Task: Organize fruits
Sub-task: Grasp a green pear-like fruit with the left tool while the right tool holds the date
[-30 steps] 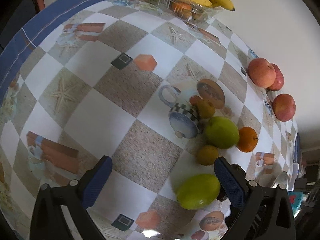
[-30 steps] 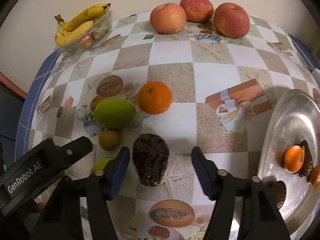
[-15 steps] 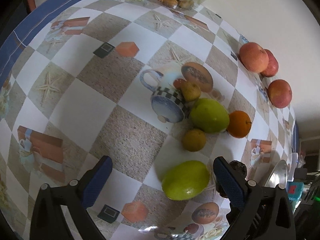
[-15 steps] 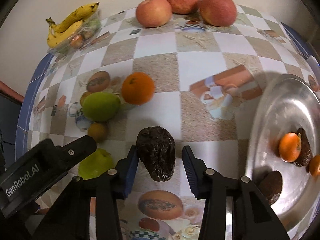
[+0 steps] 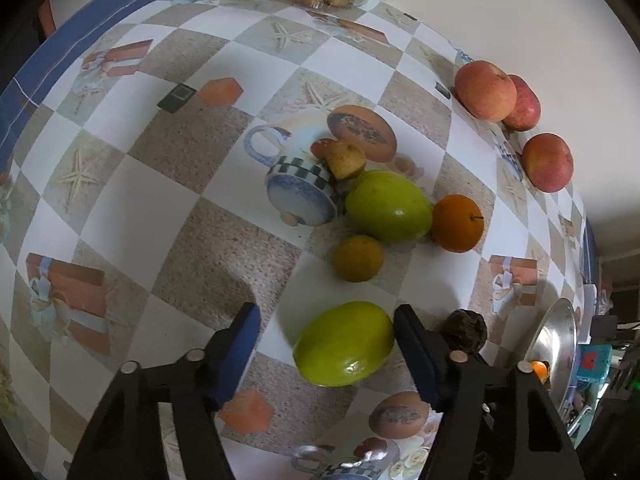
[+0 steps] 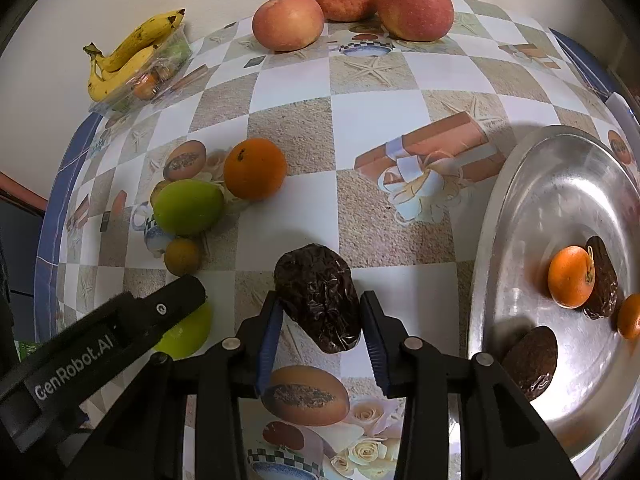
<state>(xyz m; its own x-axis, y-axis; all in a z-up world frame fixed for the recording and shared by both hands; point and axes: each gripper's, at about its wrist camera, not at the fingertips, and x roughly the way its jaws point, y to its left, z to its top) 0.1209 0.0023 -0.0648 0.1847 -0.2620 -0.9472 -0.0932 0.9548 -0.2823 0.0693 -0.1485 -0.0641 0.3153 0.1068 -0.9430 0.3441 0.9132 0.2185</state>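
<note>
Fruits are partly sorted: several already lie in the steel tray; beside it your right gripper jaws have just closed on a wrinkled dark fruit; your left gripper jaws, closing, still straddle a green mango unpinched; apples, oranges remain on the counter.

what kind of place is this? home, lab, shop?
Most likely a home dining or kitchen table. A patterned checked tablecloth covers it against a plain wall, loose fruit such as apples and bananas lies on it, and a steel plate holds more fruit.
</note>
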